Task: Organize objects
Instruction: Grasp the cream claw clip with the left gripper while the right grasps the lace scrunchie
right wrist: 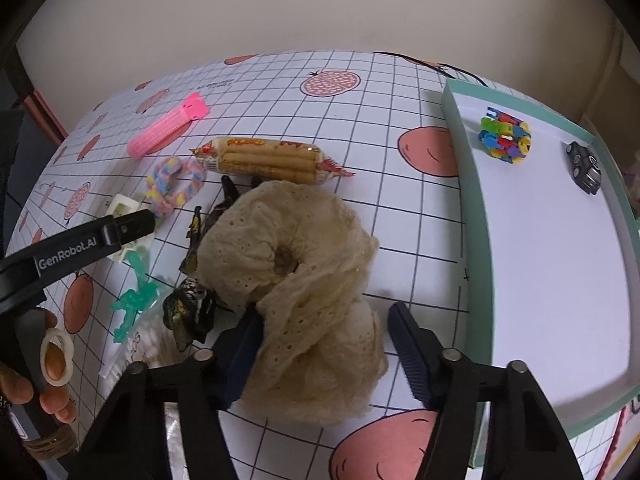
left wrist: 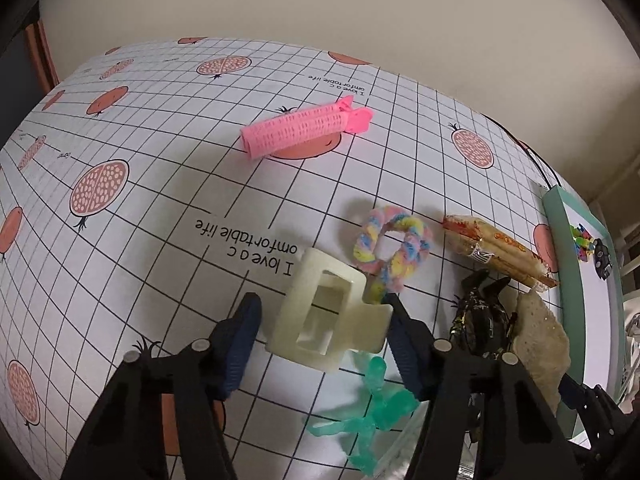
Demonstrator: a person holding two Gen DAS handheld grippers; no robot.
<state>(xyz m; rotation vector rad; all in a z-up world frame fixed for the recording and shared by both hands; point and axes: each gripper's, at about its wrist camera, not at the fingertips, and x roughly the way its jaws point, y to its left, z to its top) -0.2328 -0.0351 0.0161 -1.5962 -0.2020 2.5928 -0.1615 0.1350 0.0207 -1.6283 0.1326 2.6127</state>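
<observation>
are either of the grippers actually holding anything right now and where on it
Nothing is held. The left gripper is open around the cream plastic claw hair clip, and the right gripper is open around the cream lace fabric scrunchie, with no clamp.

Both fisheyes look forward and down along their fingers, close above the tabletop (left wrist: pixel 132 200). The left view sits low over the claw clip (left wrist: pixel 328 316), the right over the scrunchie (right wrist: pixel 296 280). They share the pink roller (left wrist: pixel 304 130), biscuit pack (right wrist: pixel 268 158) and tray (right wrist: pixel 552 260).
</observation>
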